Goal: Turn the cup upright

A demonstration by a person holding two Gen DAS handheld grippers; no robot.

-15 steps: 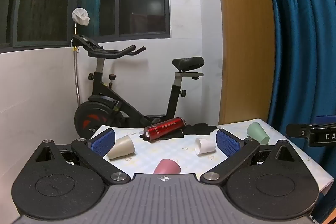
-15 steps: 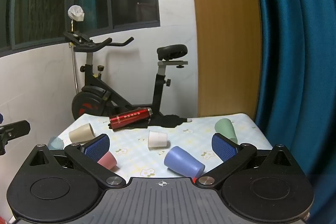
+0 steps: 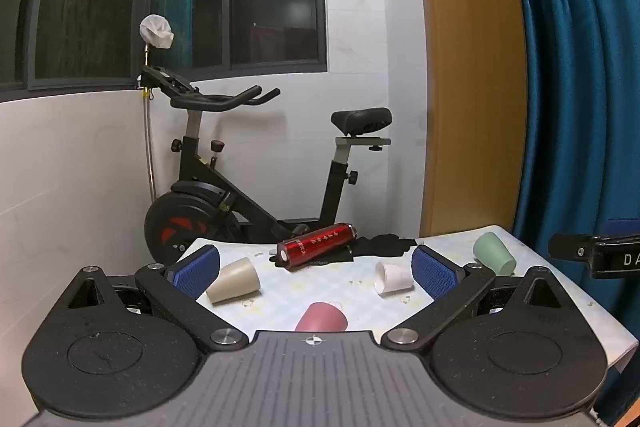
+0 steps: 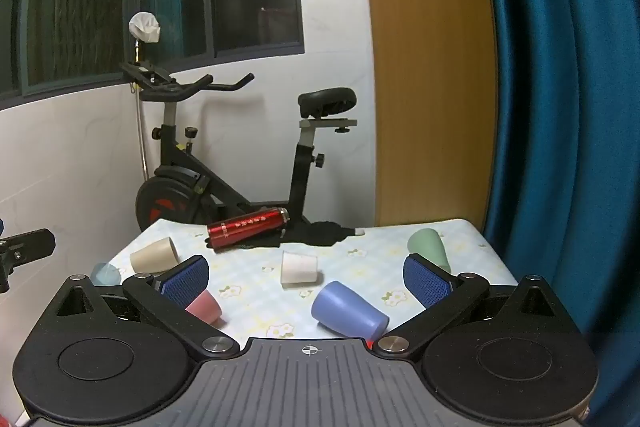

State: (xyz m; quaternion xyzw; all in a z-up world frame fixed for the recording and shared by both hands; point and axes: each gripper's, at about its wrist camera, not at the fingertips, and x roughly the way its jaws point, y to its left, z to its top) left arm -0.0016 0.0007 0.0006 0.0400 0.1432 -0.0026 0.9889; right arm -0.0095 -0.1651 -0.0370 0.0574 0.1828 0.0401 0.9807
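Observation:
Several cups lie on their sides on a floral tablecloth point(image 4: 360, 259). In the right wrist view: a blue cup point(image 4: 349, 310) nearest, a white cup point(image 4: 299, 268), a pink cup point(image 4: 205, 306), a beige cup point(image 4: 154, 255), a green cup point(image 4: 429, 251), and a light blue cup point(image 4: 105, 273) at the left edge. My right gripper point(image 4: 306, 277) is open and empty above the near table edge. In the left wrist view my left gripper point(image 3: 316, 269) is open and empty, with the pink cup point(image 3: 322, 317), beige cup point(image 3: 234, 281), white cup point(image 3: 394, 278) and green cup point(image 3: 494, 253) ahead.
A red metal bottle point(image 3: 316, 246) lies on its side on a black cloth point(image 3: 384, 245) at the table's far side. An exercise bike point(image 3: 240, 187) stands behind the table. A blue curtain point(image 4: 560, 107) hangs on the right. The right gripper's body point(image 3: 596, 255) shows at right.

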